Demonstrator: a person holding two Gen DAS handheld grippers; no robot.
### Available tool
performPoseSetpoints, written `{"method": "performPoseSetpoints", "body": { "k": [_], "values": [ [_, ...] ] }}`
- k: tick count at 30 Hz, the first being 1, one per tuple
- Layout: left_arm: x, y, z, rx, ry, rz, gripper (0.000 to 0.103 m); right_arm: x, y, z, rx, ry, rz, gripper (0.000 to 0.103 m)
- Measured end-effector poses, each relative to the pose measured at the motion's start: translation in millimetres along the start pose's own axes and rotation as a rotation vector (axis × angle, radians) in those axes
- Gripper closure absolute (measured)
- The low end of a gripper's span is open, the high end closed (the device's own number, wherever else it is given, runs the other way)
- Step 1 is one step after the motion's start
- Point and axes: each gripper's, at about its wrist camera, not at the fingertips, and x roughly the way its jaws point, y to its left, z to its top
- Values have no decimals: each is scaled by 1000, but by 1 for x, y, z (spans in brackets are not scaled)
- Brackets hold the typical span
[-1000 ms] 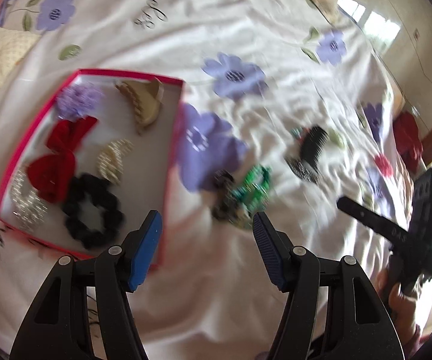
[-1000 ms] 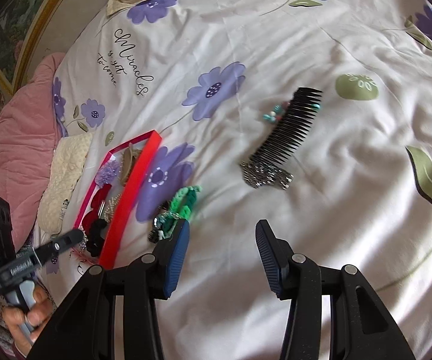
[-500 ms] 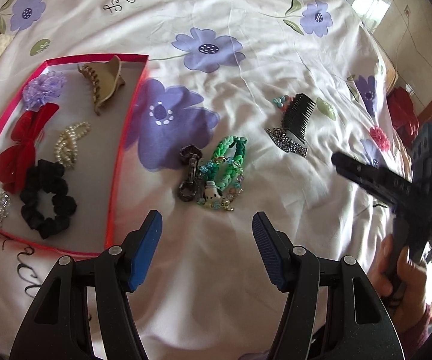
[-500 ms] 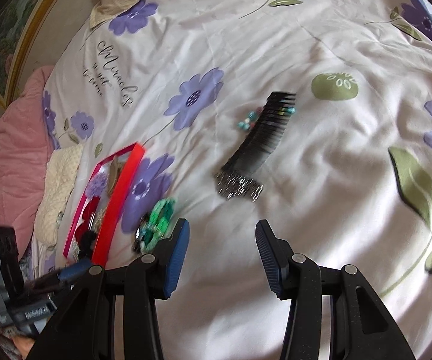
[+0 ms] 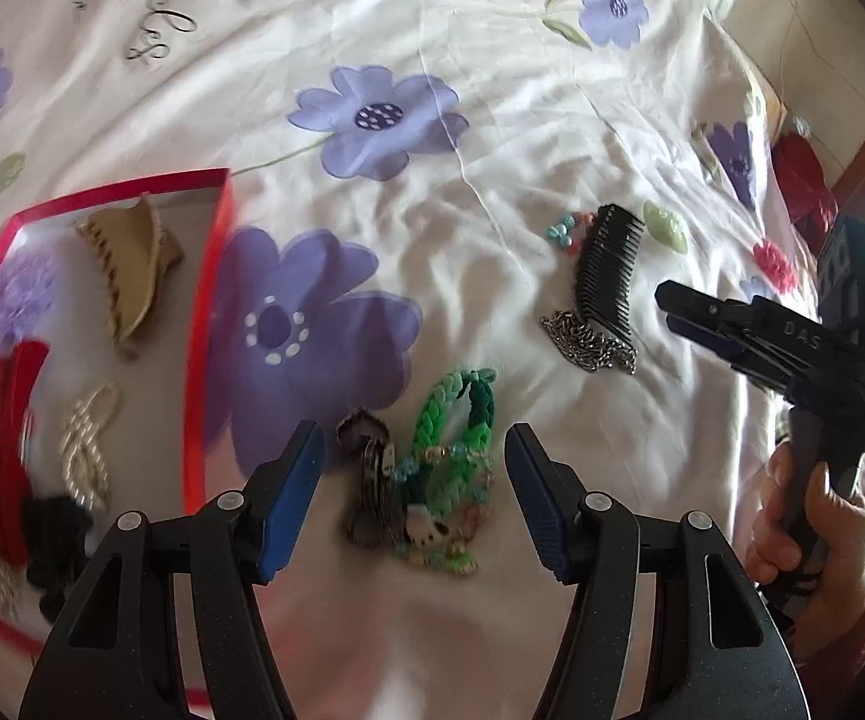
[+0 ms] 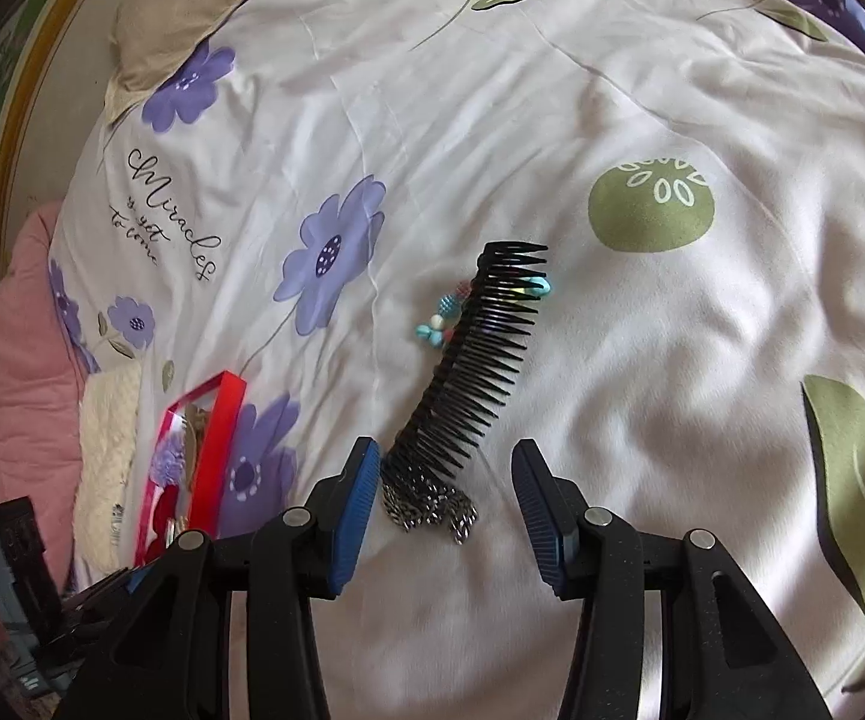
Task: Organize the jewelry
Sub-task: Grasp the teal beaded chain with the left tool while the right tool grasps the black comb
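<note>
Dropped lower since a second ago, both grippers. Left gripper (image 5: 414, 483) spread wide and empty, straddling the tangled pile of green braided bracelets (image 5: 453, 420), just right of the shallow red-rimmed cardboard tray (image 5: 207, 324). Right gripper (image 6: 445, 507) released too, framing the silver chain (image 6: 429, 507) at the near end of the black plastic hair comb (image 6: 477, 360). Looks like pre-grasp: next, lower, pinch, carry to tray. Comb's long axis running near to far, teeth pointing right, further from tray than the bracelets.
</note>
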Motion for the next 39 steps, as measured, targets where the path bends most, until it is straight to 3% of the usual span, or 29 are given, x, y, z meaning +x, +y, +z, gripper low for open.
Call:
{"method": "performPoseSetpoints", "body": {
  "k": [4,6,8,9,15,18,20,21,29,33,35,39],
  "values": [
    [4,-10,-3,21,9,2,42,6,-2,2,2,5,2,54],
    [8,-16,-10,20,14,11,49,9,-4,2,6,7,-4,54],
    [15,-21,-18,10,33,8,67,16,-7,4,11,15,-14,54],
    [18,-22,-20,7,40,5,70,18,-7,4,10,20,-18,54],
    [33,-29,-29,17,66,34,70,34,-2,7,-20,41,-61,55],
    [38,-25,-28,7,64,48,78,39,1,9,-40,33,-93,65],
    [36,-21,-29,-3,62,39,101,41,0,9,-44,35,-106,101],
    [32,-18,-30,-13,57,27,101,41,-3,8,-30,42,-95,103],
    [-2,-8,-41,-34,3,-10,103,21,-4,4,-20,9,-48,101],
    [-3,-12,-47,-14,23,-36,103,25,-9,0,27,44,-38,89],
    [1,-17,-46,1,30,-29,100,25,-11,0,40,42,-33,70],
    [13,-18,-34,-15,39,-17,91,27,-6,6,30,19,-47,64]
  ]
}}
